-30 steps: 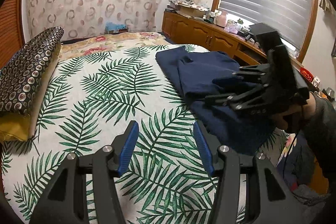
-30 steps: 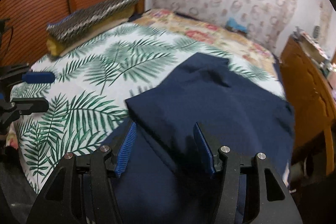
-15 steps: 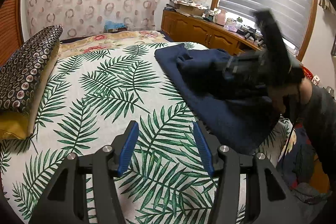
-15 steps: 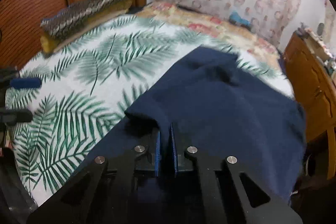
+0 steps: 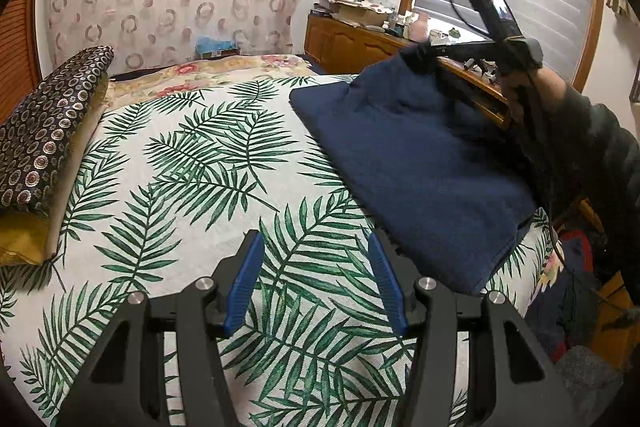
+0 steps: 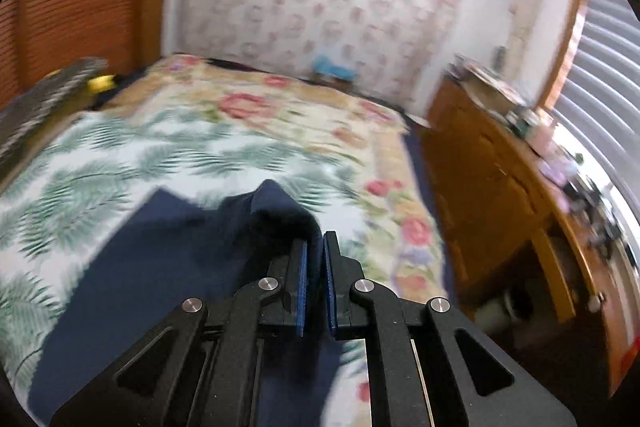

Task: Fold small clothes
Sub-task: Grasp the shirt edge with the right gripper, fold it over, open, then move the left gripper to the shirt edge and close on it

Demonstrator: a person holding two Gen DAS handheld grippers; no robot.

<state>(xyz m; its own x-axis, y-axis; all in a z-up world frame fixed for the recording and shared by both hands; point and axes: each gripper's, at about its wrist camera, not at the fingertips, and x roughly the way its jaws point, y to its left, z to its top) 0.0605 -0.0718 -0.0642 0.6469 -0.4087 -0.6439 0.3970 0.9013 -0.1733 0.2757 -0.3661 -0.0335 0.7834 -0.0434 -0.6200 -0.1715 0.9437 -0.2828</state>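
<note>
Bedroom scene: a bed [image 5: 168, 163] covered by a white spread printed with green palm fronds, a patterned curtain behind it, a wooden sideboard [image 5: 360, 45] and a slatted window blind on the right.

On the right gripper [image 6: 315, 269], the jaws are nearly closed, pinching a bunched edge of a navy garment [image 5: 416, 163]. From the left wrist view, that gripper is raised above the far right side of the bed, and the pinched cloth rises to a peak at its tip. Below the peak, the rest of the garment slopes down and lies flat on the spread along the bed's right side, its long axis running from the near right edge toward the far end. The right wrist view is blurred.

On the left gripper [image 5: 316, 283], the jaws are wide apart and hold nothing. It hovers low over bare spread near the foot of the bed; the garment's near corner lies just beside its right finger, ahead and to the right.

A dark patterned pillow [image 5: 44, 131] rests well apart at the left edge.

Judging from this, the fold is in progress: the right gripper has the cloth, and the left is the nearer one to the garment's free near edge.
</note>
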